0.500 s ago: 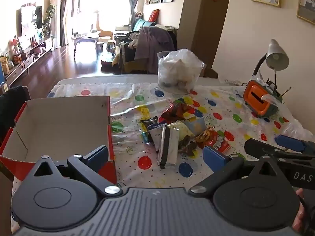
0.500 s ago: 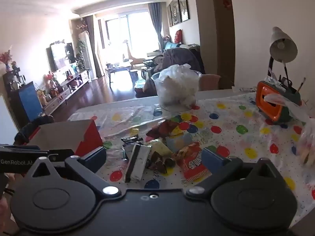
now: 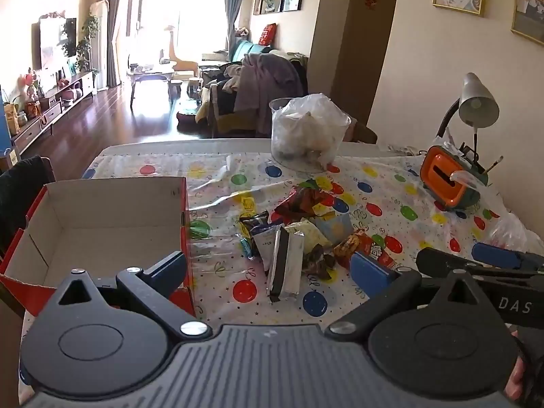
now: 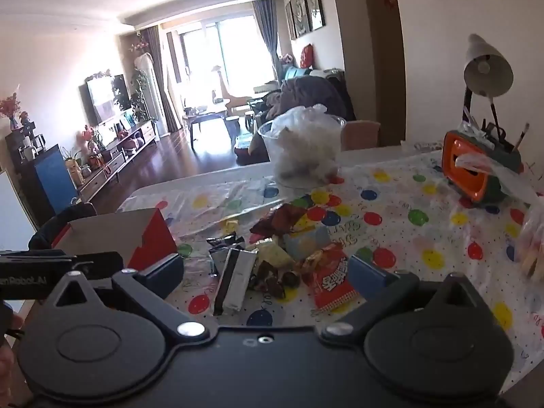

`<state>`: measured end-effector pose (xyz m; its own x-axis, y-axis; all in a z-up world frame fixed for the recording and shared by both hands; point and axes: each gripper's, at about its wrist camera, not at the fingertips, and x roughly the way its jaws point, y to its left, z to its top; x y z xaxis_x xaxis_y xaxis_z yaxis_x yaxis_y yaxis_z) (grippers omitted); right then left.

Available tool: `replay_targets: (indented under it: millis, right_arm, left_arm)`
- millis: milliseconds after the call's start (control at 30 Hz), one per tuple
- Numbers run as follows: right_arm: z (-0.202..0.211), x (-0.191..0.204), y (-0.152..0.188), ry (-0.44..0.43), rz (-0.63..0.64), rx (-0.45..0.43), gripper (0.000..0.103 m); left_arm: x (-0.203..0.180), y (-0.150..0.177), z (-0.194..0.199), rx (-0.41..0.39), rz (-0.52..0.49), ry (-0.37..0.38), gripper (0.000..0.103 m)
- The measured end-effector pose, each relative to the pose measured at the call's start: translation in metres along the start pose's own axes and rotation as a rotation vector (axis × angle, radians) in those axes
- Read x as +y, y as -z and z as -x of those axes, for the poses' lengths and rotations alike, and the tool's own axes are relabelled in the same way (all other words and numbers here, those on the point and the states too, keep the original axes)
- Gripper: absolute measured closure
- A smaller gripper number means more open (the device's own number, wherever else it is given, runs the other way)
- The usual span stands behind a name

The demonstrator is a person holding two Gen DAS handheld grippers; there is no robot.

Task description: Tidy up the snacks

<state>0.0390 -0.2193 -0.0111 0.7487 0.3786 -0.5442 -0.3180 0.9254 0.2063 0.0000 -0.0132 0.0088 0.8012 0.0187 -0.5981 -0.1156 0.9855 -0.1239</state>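
Nearest in both wrist views are the tools themselves: the left gripper (image 3: 268, 268) and the right gripper (image 4: 265, 268) each hover low over the near edge of the table with jaws spread wide and nothing between them. Just beyond the fingertips lies the pile of snacks (image 3: 299, 231), loose on the polka-dot tablecloth (image 3: 391, 204), with the open cardboard box (image 3: 102, 217) standing just to its left, nothing visible inside. Closest in the pile is one silver-and-black wrapped bar (image 3: 285, 265), long, flat and probably stiff enough to pinch across its narrow width; its foil looks slick, so a grip near the middle seems safest. To its right is one red crinkly packet (image 4: 331, 282), likely light and soft, best taken by a sealed edge to spare what is inside. Around them sit small dark wrapped sweets (image 3: 318, 260), a pale yellow-white pouch (image 3: 309, 234), a light blue packet (image 3: 335, 226) and a dark red wrapper (image 3: 299, 200); roughly eight pieces in all, though overlaps hide the exact count. Farther back stand one clear tub holding a white plastic bag (image 3: 309, 132), one orange tissue holder (image 3: 448, 183) and one grey desk lamp (image 3: 476, 102).
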Motion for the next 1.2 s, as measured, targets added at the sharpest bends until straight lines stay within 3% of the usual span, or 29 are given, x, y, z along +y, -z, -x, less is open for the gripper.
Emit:
replay_targets:
  millis: [1200]
  right_arm:
    - [0.009, 0.008, -0.001, -0.011, 0.060, -0.028, 0.000]
  left_arm:
    - [-0.005, 0.001, 0.007, -0.005, -0.004, -0.035, 0.000]
